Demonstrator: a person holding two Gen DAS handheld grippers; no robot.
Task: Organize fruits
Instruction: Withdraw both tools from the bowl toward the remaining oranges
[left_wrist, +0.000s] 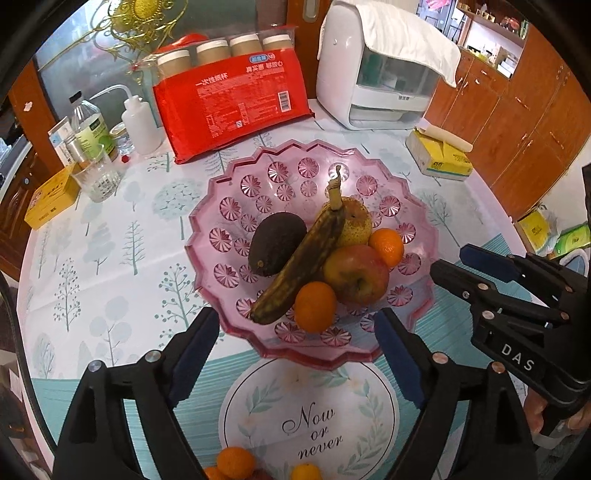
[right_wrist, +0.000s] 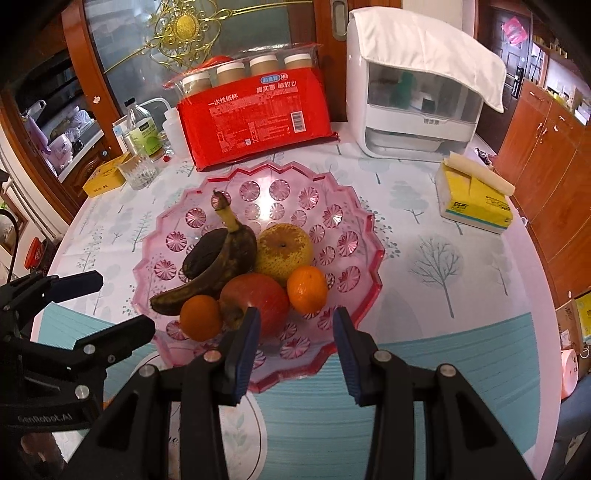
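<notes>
Both the left tool (left_wrist: 295, 343) and the right tool (right_wrist: 295, 347) gape wide, gripping nothing, just short of the pink bowl (left_wrist: 221, 280). Inside it lie two tangerines, an apple (left_wrist: 356, 275), a banana (left_wrist: 303, 262), an avocado (left_wrist: 275, 242) and, farthest, a pear (right_wrist: 282, 251).

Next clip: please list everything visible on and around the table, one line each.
pink scalloped plastic fruit plate: 1, table centre
dark avocado: 1, on plate, left of banana
brown overripe banana: 1, across the pile
yellow pear: 1, behind apple
red apple: 1, plate front
orange tangerines on plate: 2, either side of apple
loose tangerines: about 3, near edge
red paper-cup pack: 1, behind plate
white appliance: 1, back right
yellow tissue pack: 1, right
bottles and glass: several, back left
left tool: open
right tool: open
</notes>
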